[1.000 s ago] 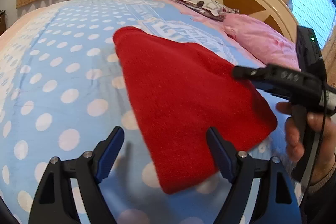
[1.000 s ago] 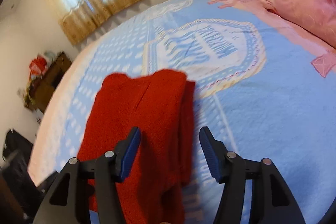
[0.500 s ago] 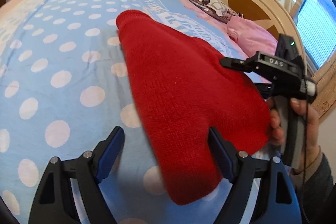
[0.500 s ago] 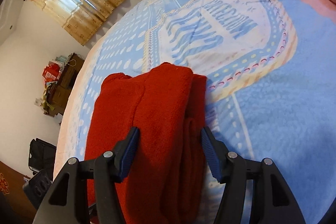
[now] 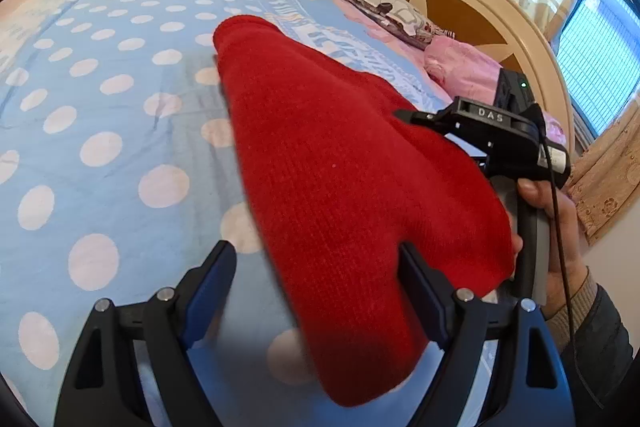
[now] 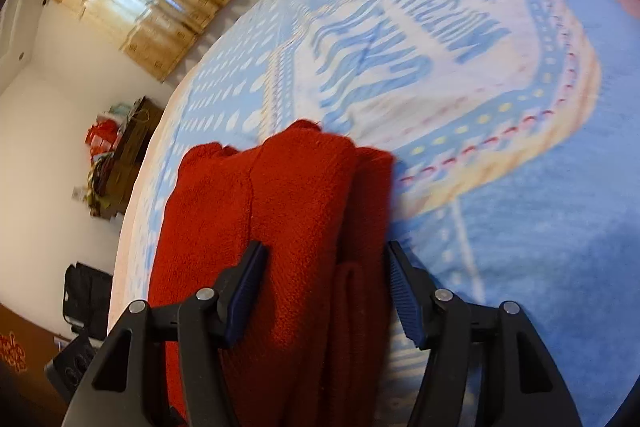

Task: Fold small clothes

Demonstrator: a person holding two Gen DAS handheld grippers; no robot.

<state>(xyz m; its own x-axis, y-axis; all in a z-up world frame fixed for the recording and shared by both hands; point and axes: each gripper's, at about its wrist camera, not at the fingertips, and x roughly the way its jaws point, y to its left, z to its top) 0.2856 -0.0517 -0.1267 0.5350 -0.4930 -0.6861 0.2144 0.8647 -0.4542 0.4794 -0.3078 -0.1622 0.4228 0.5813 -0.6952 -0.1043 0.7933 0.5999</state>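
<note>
A folded red knit garment (image 5: 340, 179) lies on the blue polka-dot bedspread (image 5: 100, 131). My left gripper (image 5: 320, 291) is open, its jaws straddling the garment's near end. The right gripper shows in the left wrist view (image 5: 496, 139) at the garment's right edge, held by a hand. In the right wrist view the right gripper (image 6: 326, 287) is open with the folded layers of the garment (image 6: 288, 219) between its jaws. Whether the fingers touch the cloth is unclear.
A pink pillow (image 5: 464, 71) and a patterned pillow (image 5: 384, 7) lie by the cream headboard (image 5: 492, 23). A window (image 5: 600, 51) is at the right. In the right wrist view a cluttered cabinet (image 6: 120, 155) stands by the far wall, beyond the bed's printed emblem (image 6: 432, 43).
Both grippers have moved in closer over the red garment, which now fills more of each view. Both stay open.
</note>
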